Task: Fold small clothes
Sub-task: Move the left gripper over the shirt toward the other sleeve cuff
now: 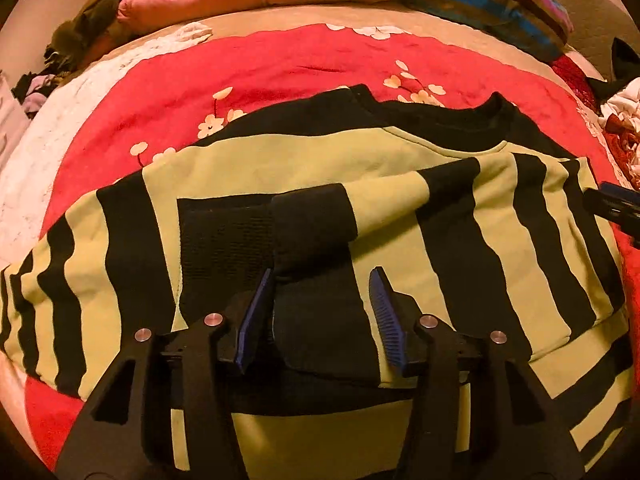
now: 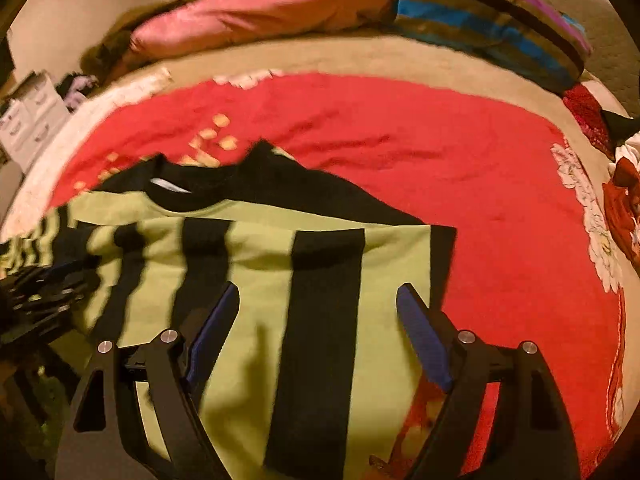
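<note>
Striped sweater (image 1: 280,168), one (two sleeves folded in); left claw (image 1: 322,280) and right claw (image 2: 318,296) both apart.

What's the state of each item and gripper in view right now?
striped sweater: flat on the bed, sleeves folded across the body
black cuff: between the left jaws, not pinched
left gripper: open
right gripper: open wide over the sweater, holding nothing
red blanket: spread under the sweater

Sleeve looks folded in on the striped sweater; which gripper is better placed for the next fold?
Probably right. The right gripper hangs open over the striped sweater near its unfolded side edge, while the left gripper sits over the black cuff already laid inward.
</note>
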Available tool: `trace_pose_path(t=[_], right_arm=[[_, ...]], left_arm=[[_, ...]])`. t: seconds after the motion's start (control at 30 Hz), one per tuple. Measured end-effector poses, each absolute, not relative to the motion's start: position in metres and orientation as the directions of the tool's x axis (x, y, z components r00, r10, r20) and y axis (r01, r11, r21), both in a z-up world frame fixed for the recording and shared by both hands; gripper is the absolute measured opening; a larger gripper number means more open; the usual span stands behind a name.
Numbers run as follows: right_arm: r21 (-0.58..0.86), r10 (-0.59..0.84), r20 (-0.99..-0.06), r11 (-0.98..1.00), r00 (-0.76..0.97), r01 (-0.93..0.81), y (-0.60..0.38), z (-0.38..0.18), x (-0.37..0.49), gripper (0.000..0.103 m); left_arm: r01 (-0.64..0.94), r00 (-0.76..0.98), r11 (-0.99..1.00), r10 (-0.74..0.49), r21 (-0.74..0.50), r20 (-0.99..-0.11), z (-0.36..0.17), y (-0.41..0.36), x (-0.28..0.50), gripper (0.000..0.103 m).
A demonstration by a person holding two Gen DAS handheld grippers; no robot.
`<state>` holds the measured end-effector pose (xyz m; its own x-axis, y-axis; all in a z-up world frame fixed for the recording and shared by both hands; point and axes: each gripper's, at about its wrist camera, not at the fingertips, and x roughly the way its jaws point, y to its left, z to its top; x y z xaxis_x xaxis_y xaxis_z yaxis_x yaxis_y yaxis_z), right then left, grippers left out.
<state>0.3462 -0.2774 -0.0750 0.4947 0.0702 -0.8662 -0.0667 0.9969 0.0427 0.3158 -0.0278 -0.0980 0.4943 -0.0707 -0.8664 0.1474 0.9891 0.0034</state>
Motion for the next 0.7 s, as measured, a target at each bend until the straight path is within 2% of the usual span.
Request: trace_pose_path(t=[0.07,0.13,0.23,0.3,0.33,0.37,0.53,0.7], right_arm=[[-0.003,0.008,-0.905,1.000,0.426,-0.026,-0.285,-0.098,0.359,0.080],[-0.007,0.003,-0.908,1.000,0.419,-0.022,-0.287,-0.105,0.363,0.087],[-0.042,-0.027,-0.909,0.999,0.417,-0.028,-0.282,-0.101,0.363,0.088],[0.013,0.029,-0.893,0.999,0.449,-0.038,-0.284,-0.089,0.354,0.089],[0.064,0.077,-0.873,0.997,0.481,-0.044,-0.287,-0.079,0.342,0.089],[0.085,0.098,-0.861,0.995,0.498,-0.050,-0.288,-0.074,0.335,0.089],[0.102,0.146,-0.815,0.989,0.560,-0.109,-0.279,-0.051,0.276,0.089],[0.100,0.148,-0.841,0.988,0.520,-0.119,-0.267,-0.058,0.249,0.088]], left_arm=[[0.149,0.494,0.989,-0.076,-0.002,-0.866,-0.096,-0.027,0.317,0.044],[0.159,0.491,0.987,-0.087,-0.009,-0.867,-0.097,-0.027,0.317,0.047],[0.161,0.499,0.987,-0.090,-0.010,-0.862,-0.093,-0.028,0.317,0.050],[0.151,0.523,0.988,-0.103,-0.027,-0.846,-0.084,-0.026,0.313,0.058],[0.139,0.544,0.990,-0.094,-0.021,-0.834,-0.077,-0.024,0.309,0.068],[0.130,0.567,0.991,-0.087,-0.015,-0.819,-0.069,-0.022,0.302,0.071],[0.153,0.589,0.988,-0.111,-0.025,-0.801,-0.054,-0.020,0.279,0.071],[0.189,0.537,0.981,-0.076,0.032,-0.840,-0.074,-0.033,0.280,0.071]])
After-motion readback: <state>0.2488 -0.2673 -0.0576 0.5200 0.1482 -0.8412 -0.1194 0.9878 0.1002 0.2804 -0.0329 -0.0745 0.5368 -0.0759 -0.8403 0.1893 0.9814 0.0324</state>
